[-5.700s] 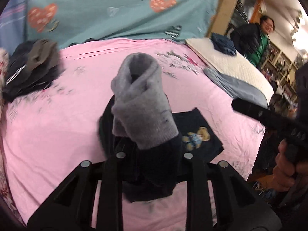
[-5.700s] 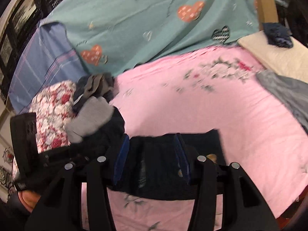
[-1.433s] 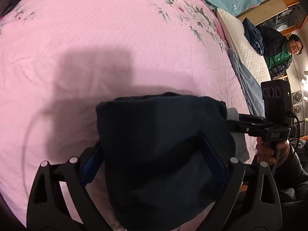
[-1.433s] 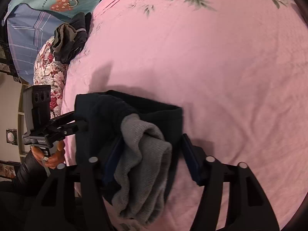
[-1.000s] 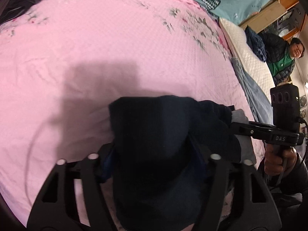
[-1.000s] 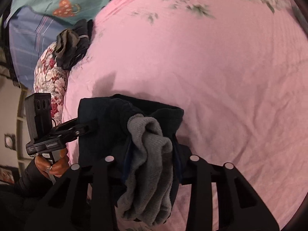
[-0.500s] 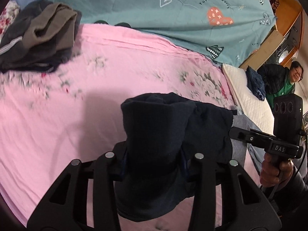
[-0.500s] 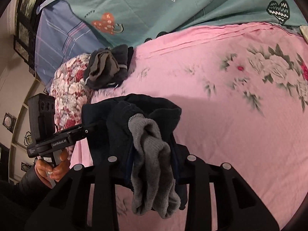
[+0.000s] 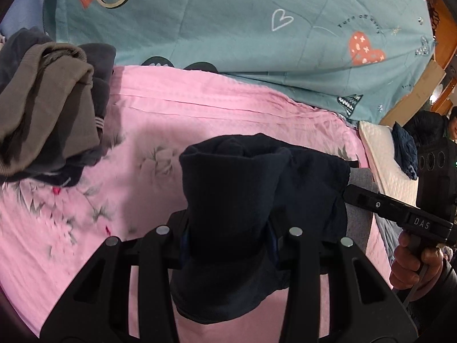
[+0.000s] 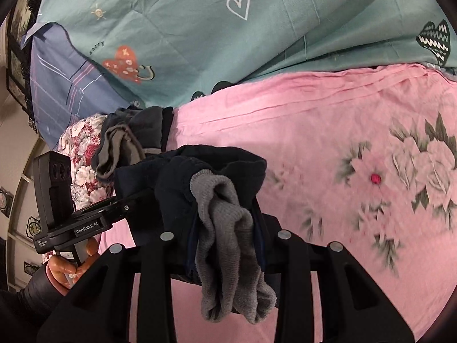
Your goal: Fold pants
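Observation:
The folded dark navy pants (image 9: 237, 200) hang in the air above the pink bed sheet (image 9: 200, 120), held from both ends. My left gripper (image 9: 228, 237) is shut on one end of the bundle. My right gripper (image 10: 225, 237) is shut on the other end, where the grey ribbed waistband (image 10: 228, 228) droops between its fingers over the navy cloth (image 10: 217, 163). In the left wrist view the right gripper comes in from the right edge, gripped by a hand (image 9: 414, 263). The left gripper's handle and its hand (image 10: 71, 265) show at the left of the right wrist view.
A pile of folded grey and dark clothes (image 9: 48, 114) lies at the sheet's far left, near a floral pillow (image 10: 82, 148). A teal quilt with hearts (image 9: 242, 23) covers the back. A white pillow (image 9: 382, 160) and a seated person (image 9: 428, 125) are at the right.
Both grippers have lifted the folded pants off the sheet and carried them toward the clothes pile at the back left. The left jaws closed tighter on the bundle a second ago.

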Motion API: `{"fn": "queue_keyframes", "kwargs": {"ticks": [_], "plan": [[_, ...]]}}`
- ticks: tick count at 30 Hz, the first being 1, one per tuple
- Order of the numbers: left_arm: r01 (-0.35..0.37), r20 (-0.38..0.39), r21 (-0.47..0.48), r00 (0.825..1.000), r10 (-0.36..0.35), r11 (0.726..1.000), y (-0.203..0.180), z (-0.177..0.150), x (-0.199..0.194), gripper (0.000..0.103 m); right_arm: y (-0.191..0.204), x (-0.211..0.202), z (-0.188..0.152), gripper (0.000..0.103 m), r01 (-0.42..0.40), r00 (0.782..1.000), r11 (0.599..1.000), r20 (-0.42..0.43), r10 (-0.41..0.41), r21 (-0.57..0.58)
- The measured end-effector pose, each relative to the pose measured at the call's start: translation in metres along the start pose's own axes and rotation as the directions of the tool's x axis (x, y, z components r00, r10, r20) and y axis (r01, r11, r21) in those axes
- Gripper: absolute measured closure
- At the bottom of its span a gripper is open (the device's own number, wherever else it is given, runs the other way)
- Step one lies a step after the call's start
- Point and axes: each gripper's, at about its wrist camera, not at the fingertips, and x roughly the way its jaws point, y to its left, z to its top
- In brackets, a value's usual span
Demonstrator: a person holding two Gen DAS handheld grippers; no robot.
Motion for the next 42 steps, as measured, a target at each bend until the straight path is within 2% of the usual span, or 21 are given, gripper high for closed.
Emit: {"fn": "queue_keyframes", "kwargs": {"ticks": [7,11,16,20,24,27,28,29,31,33,34,35,36,37,38,40,42], "plan": [[-0.023,-0.052,-0.028,0.998,0.021,0.999,0.013,0.017,0.036,0.061,-0.018,0.037,0.015,0.070,0.051,0.998,0.998,-0.035,-0.049,0.047],[-0.041,-0.070,-0.003,0.997,0.040,0.999,0.013,0.022,0.055,0.059,-0.029,0.049,0.015,0.070,0.092,0.995,0.994,-0.053,-0.088,0.067],[-0.028,-0.058,-0.011,0.998,0.027,1.000,0.011,0.037,0.064,0.059,-0.036,0.050,0.022,0.070,0.112,0.993,0.990,-0.041,-0.109,0.090],[-0.009,-0.007,-0.019,1.000,0.009,1.000,0.008,0.053,0.062,0.059,-0.037,0.042,0.039,0.070,0.124,0.991,0.989,0.028,-0.127,0.079],[-0.083,-0.009,-0.029,0.997,0.083,0.996,0.012,0.054,0.084,0.055,-0.040,0.065,0.050,0.070,0.188,0.982,0.982,0.013,-0.189,0.032],[-0.118,-0.012,-0.040,0.993,0.118,0.992,0.015,0.051,0.095,0.048,-0.044,0.076,0.051,0.069,0.219,0.976,0.975,-0.002,-0.219,0.035],[-0.132,-0.012,-0.044,0.991,0.132,0.990,0.015,0.051,0.095,0.040,-0.044,0.076,0.052,0.068,0.223,0.975,0.974,-0.004,-0.223,0.029],[-0.164,-0.014,-0.050,0.986,0.164,0.985,0.015,0.052,0.093,0.027,-0.043,0.075,0.052,0.067,0.224,0.975,0.974,-0.006,-0.224,0.021],[-0.213,0.013,-0.058,0.977,0.214,0.975,0.015,0.054,0.081,0.020,-0.038,0.068,0.054,0.051,0.253,0.967,0.967,-0.005,-0.253,0.004],[-0.248,0.037,-0.064,0.967,0.251,0.967,0.014,0.056,0.064,0.014,-0.030,0.045,0.057,0.040,0.339,0.940,0.941,0.050,-0.338,-0.011],[-0.271,0.047,-0.065,0.960,0.274,0.960,0.013,0.056,0.055,0.011,-0.024,0.031,0.057,0.040,0.372,0.926,0.928,0.073,-0.370,-0.020],[-0.305,0.063,-0.058,0.949,0.309,0.951,0.010,0.054,0.041,0.009,-0.019,0.020,0.056,0.040,0.381,0.923,0.924,0.080,-0.377,-0.031],[-0.329,0.072,-0.051,0.941,0.332,0.943,0.006,0.052,0.029,0.009,-0.012,0.007,0.053,0.031,0.388,0.919,0.921,0.089,-0.384,-0.040],[-0.346,0.082,-0.044,0.934,0.348,0.937,0.003,0.047,0.017,0.007,-0.003,-0.008,0.046,0.009,0.395,0.915,0.918,0.106,-0.389,-0.042],[-0.359,0.099,-0.035,0.927,0.361,0.933,-0.004,0.039,0.000,0.005,0.004,-0.021,0.038,0.001,0.405,0.909,0.913,0.127,-0.397,-0.046],[-0.391,0.124,-0.017,0.912,0.390,0.920,-0.017,0.023,-0.025,0.004,0.017,-0.042,0.021,0.001,0.408,0.906,0.911,0.153,-0.395,-0.060],[-0.423,0.134,0.008,0.898,0.418,0.906,-0.030,-0.002,-0.054,0.003,0.031,-0.060,-0.002,0.001,0.393,0.913,0.917,0.143,-0.381,-0.069]]}}
